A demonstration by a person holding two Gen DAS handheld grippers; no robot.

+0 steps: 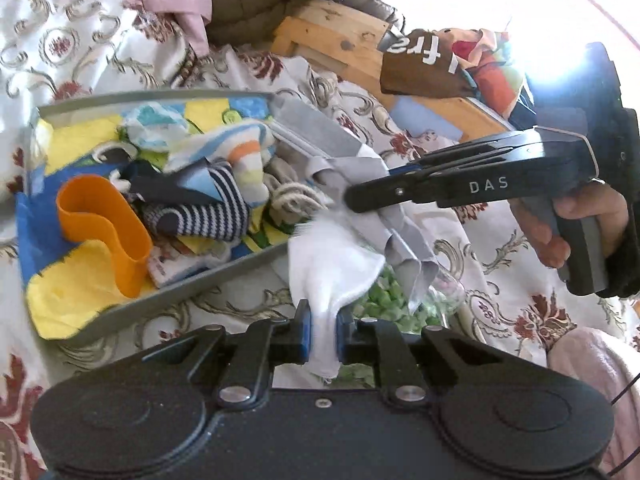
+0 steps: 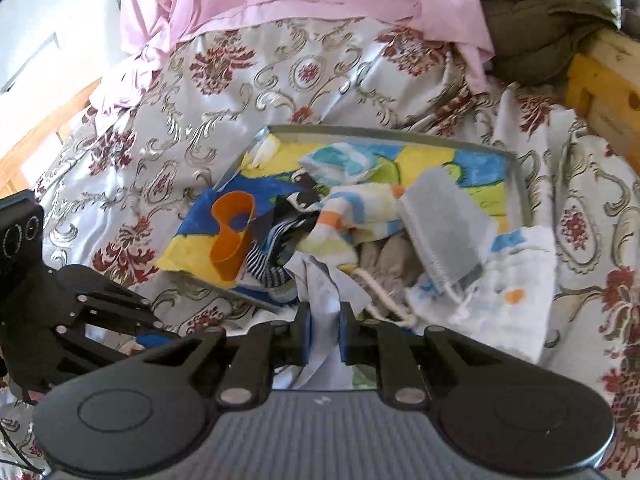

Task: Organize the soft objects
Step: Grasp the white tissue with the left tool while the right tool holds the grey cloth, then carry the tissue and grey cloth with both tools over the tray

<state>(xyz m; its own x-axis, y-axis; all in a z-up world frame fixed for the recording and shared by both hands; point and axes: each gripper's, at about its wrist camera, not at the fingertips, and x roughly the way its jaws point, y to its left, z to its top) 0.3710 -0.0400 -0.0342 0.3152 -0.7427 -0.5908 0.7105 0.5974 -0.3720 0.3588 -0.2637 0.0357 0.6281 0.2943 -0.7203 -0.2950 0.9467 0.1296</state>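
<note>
White cloth (image 1: 332, 264) is pinched tight in my left gripper (image 1: 323, 334), coming up between the blue pads and fanning out just past the near corner of the grey tray (image 1: 192, 280). My right gripper (image 2: 324, 334) is clamped on a grey cloth (image 2: 320, 288) the same way, and that piece hangs right at the tray's near edge.

The left wrist view shows my right gripper (image 1: 352, 200) from the side, its tip on the bunched grey cloth (image 1: 400, 236), and some green stuff (image 1: 388, 304) lying under both cloths that I can't identify. The right wrist view shows things the other doesn't: a white printed cloth (image 2: 508, 296) draped over the tray's right corner and a grey pouch (image 2: 444, 224) lying on the sock pile (image 2: 344, 216). An orange band (image 2: 232, 236) stands curled inside the tray in both.
</note>
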